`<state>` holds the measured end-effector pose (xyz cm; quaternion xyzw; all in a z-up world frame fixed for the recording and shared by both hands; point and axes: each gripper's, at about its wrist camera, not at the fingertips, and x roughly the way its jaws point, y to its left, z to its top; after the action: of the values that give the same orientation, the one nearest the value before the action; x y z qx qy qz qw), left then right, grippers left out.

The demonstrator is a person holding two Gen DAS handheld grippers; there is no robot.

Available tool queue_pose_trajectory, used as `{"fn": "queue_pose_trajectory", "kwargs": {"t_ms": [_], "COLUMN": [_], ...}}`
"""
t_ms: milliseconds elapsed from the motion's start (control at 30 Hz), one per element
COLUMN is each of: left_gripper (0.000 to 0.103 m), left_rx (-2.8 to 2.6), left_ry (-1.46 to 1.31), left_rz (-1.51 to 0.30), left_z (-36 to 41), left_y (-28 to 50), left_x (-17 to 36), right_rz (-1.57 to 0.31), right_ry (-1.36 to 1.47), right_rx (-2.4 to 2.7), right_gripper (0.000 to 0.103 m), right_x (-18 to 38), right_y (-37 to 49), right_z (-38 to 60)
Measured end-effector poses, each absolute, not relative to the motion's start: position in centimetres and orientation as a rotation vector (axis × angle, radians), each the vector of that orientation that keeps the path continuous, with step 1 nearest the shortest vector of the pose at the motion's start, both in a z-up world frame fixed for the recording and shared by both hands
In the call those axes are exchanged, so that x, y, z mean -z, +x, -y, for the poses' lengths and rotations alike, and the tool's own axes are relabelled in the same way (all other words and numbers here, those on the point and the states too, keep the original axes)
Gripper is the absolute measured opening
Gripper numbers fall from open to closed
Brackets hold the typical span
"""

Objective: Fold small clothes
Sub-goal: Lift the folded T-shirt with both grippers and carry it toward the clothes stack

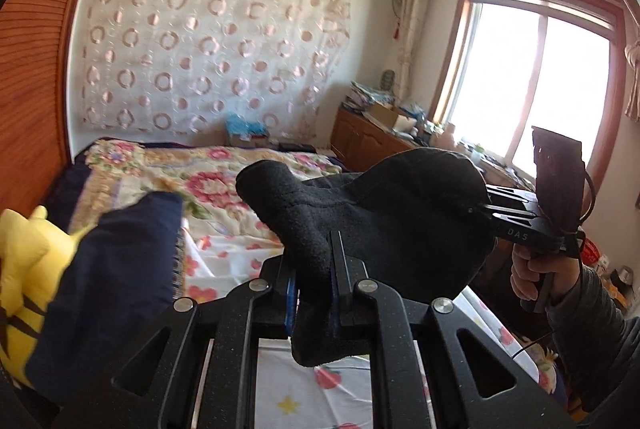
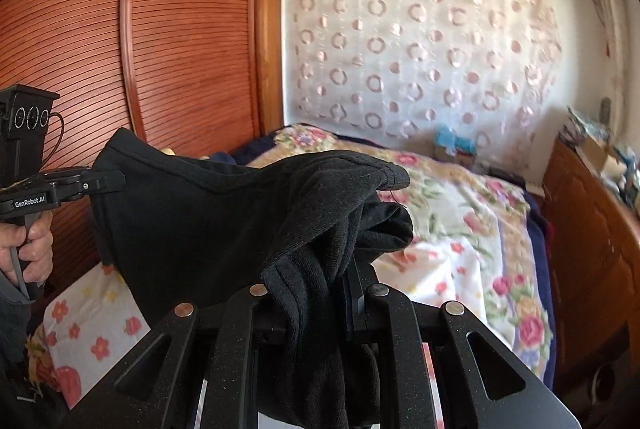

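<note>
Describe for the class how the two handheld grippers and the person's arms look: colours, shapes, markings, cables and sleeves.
Both are matte black metal with angular linkage arms and silver round pivot pins. The right gripper carries "DAS" lettering, a boxy camera module on top and a thin black cable. The left gripper reads "GenRobot.AI", its module showing three round lenses. Bare hands grip pistol handles; the sleeves are dark grey.

The garment (image 1: 400, 213) is black, the bed cover (image 1: 208, 185) floral pink, the curtain (image 1: 208, 45) white with pink rings, the toy (image 1: 24, 261) yellow.
</note>
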<state>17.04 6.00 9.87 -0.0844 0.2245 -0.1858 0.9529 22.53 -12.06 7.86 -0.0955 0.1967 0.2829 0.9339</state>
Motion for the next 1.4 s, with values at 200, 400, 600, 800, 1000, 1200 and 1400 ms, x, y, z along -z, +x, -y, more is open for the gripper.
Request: {"fn": "queue_pose_trajectory", "kwargs": {"t_ms": [200, 400, 600, 800, 1000, 1200, 1400], "left_gripper": [0.013, 0.013, 0.013, 0.013, 0.013, 0.014, 0.019], "left_rx": [0.279, 0.155, 0.062, -0.002, -0.106, -0.149, -0.171], "left_ry": [-0.177, -0.182, -0.251, -0.321, -0.358, -0.368, -0.323], "left_rz": [-0.362, -0.324, -0.355, -0.422, -0.569, -0.624, -0.629], "left_z": [-9.5, -12.9, -16.1, -18.3, -21.8, -23.3, -22.4], "left_y": [15.2, 12.7, 10.7, 11.1, 16.1, 18.0, 17.5], "left_x": [-14.0, -14.7, -11.9, -7.8, -1.4, 1.8, 1.7], "right_rz": [-0.307, -0.262, -0.284, -0.343, -0.446, -0.539, -0.495], "right_ry": [-0.248, -0.307, -0.378, -0.448, -0.553, -0.497, -0.455], "right_rx": [-0.659, -0.79, -0.941, -1.05, -1.026, -0.919, -0.807], "right_gripper": [0.016, 0.016, 0.016, 0.016, 0.017, 0.027, 0.05], "right_x": [-11.7, -14.1, -13.2, -11.7, -8.8, -5.9, -6.9], "right_y": [25.1, 28.4, 31.7, 36.2, 43.7, 49.8, 49.8], "right_z": [8.4, 3.9, 0.6, -2.8, -9.2, -11.2, -9.6]}}
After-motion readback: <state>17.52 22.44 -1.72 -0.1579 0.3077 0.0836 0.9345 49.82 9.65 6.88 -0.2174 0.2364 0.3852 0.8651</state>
